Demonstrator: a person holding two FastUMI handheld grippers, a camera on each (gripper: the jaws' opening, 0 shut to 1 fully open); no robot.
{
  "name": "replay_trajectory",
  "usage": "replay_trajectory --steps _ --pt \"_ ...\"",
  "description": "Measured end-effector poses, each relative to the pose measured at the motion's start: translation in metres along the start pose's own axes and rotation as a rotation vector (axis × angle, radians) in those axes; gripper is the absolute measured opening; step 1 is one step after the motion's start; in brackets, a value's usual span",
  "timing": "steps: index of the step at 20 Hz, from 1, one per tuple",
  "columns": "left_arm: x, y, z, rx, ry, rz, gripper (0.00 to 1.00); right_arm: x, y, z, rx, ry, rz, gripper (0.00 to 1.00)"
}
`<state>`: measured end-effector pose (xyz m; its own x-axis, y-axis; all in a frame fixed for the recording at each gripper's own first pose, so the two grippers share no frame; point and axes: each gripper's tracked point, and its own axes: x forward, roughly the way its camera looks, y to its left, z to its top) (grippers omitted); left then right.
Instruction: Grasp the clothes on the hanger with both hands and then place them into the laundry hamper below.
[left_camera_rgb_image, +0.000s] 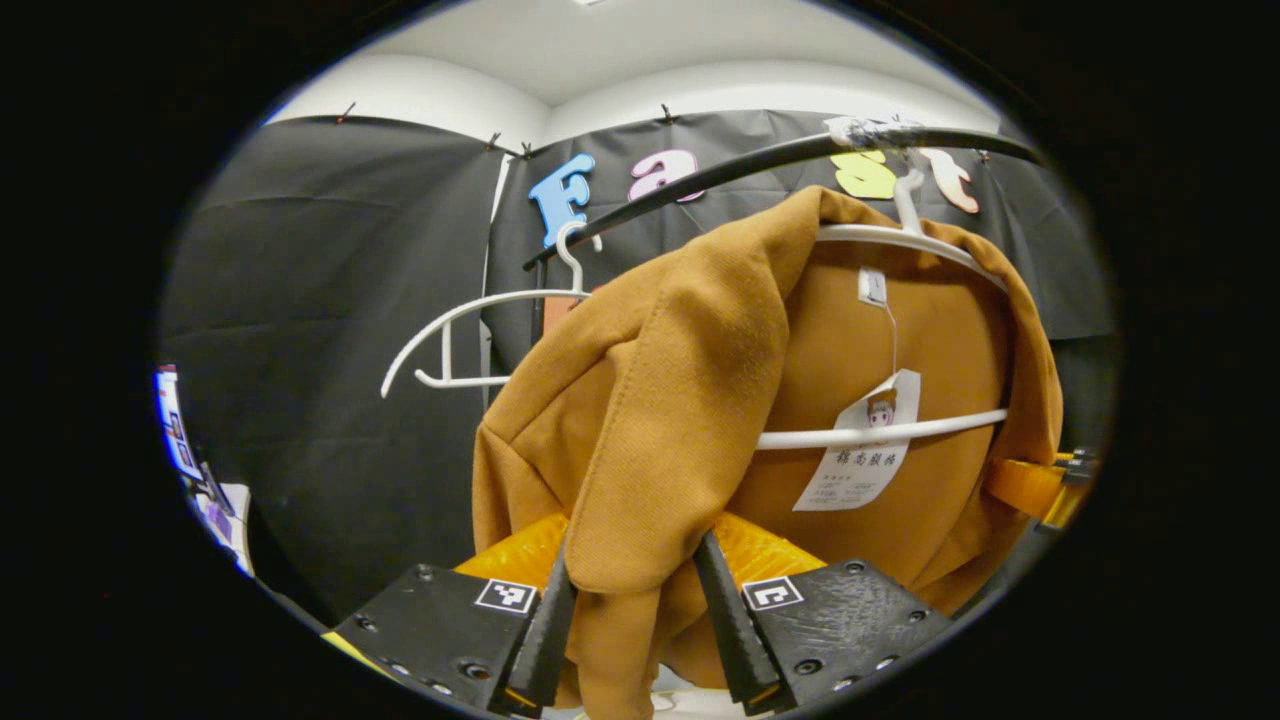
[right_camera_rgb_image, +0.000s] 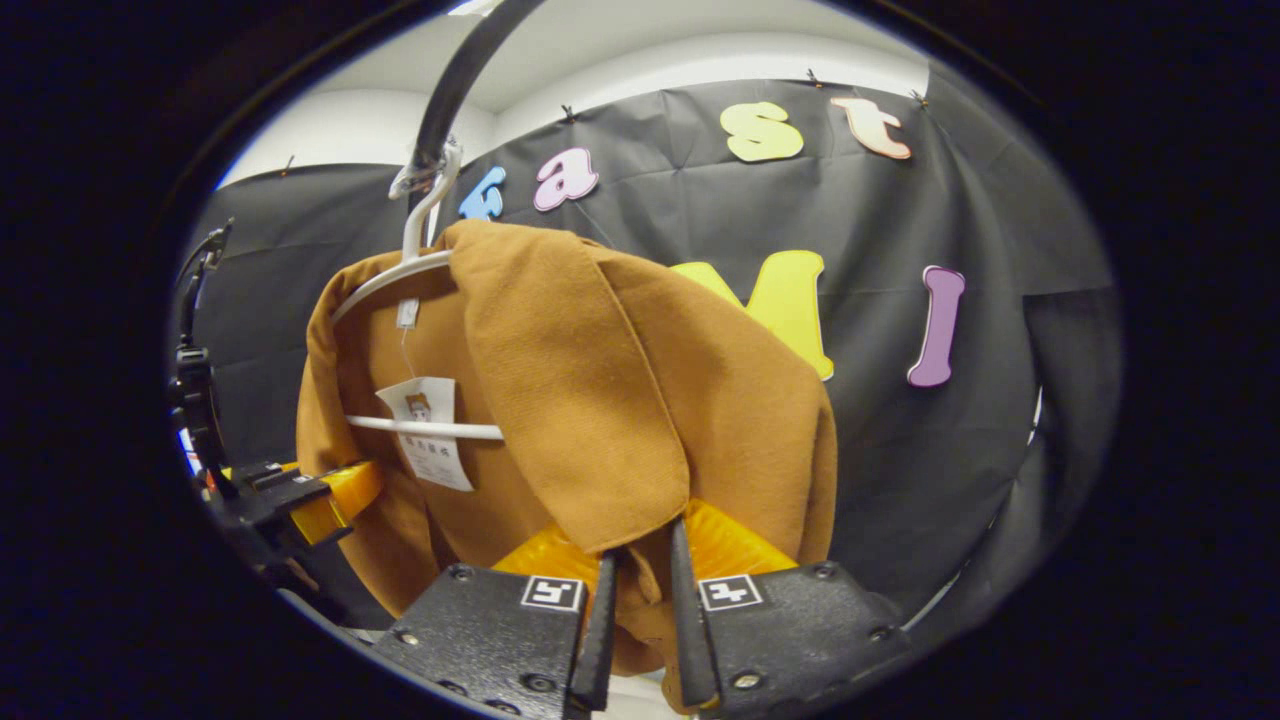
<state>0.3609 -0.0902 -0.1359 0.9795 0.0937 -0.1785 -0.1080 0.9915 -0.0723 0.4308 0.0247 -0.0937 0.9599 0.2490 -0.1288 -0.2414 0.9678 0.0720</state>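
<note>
Brown garment (left_camera_rgb_image: 650, 400) hem between tongs (left_camera_rgb_image: 632, 620)

Jacket (left_camera_rgb_image: 700, 400) on hanger (left_camera_rgb_image: 900, 235), under rail (left_camera_rgb_image: 760, 160)

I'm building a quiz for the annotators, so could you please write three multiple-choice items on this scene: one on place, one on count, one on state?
1. Where is the jacket?
A. On a hanger
B. On the floor
C. In a hamper

2. How many hangers are on the rail?
A. One
B. Two
C. Four

3. How is the right gripper?
A. Wide open, away from the cloth
B. Closed on the rail
C. Nearly closed around a jacket fold

Key: 1 A, the jacket drapes a white hanger; 2 B, a bare hanger hangs beside it; 3 C, its fingers flank the hem.
</note>
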Motion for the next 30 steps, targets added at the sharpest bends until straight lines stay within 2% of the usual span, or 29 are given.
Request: replay_trajectory --steps 1,3,5,6,9,12,13,14,16,17,25,29,30 --pt "-0.005 0.007 0.000 0.007 -0.005 0.024 0.63 -0.001 -0.002 0.000 -0.002 -0.001 0.000 0.24" --pt "-0.003 0.005 -0.001 0.008 -0.006 0.009 0.31 0.000 -0.003 0.001 -0.001 0.000 0.021 0.18" --pt "-0.003 0.001 -0.004 0.020 0.002 0.000 0.12 0.003 -0.006 0.000 0.002 0.005 0.028 0.11" --pt "-0.003 0.001 -0.005 0.041 0.007 -0.004 0.17 0.004 -0.004 -0.001 0.005 0.009 0.037 0.09" --pt "-0.007 -0.002 -0.008 0.069 0.009 -0.023 0.03 0.006 0.005 -0.010 0.052 0.043 0.077 0.05" --pt "-0.008 0.002 -0.007 0.066 0.005 -0.021 0.03 0.008 -0.003 -0.002 0.065 0.034 0.088 0.05" --pt "-0.008 0.004 -0.006 0.065 0.004 -0.013 0.07 0.009 -0.008 -0.003 0.075 0.031 0.086 0.04" --pt "-0.009 0.006 -0.004 0.060 0.002 -0.009 0.04 0.009 -0.011 -0.001 0.088 0.028 0.087 0.04" --pt "-0.010 0.008 -0.001 0.060 -0.001 -0.008 0.07 0.007 -0.019 0.003 0.104 0.018 0.083 0.04" --pt "-0.012 0.010 -0.001 0.066 0.000 -0.004 0.03 0.006 -0.022 0.005 0.105 0.013 0.082 0.04" --pt "-0.025 0.029 0.012 0.081 -0.018 0.022 0.03 -0.012 -0.048 0.025 0.077 -0.047 0.035 0.05" --pt "-0.030 0.035 0.017 0.068 -0.021 0.030 0.07 -0.024 -0.048 0.031 0.075 -0.065 0.050 0.04" --pt "-0.030 0.035 0.018 0.070 -0.025 0.029 0.03 -0.025 -0.051 0.031 0.073 -0.062 0.045 0.05"
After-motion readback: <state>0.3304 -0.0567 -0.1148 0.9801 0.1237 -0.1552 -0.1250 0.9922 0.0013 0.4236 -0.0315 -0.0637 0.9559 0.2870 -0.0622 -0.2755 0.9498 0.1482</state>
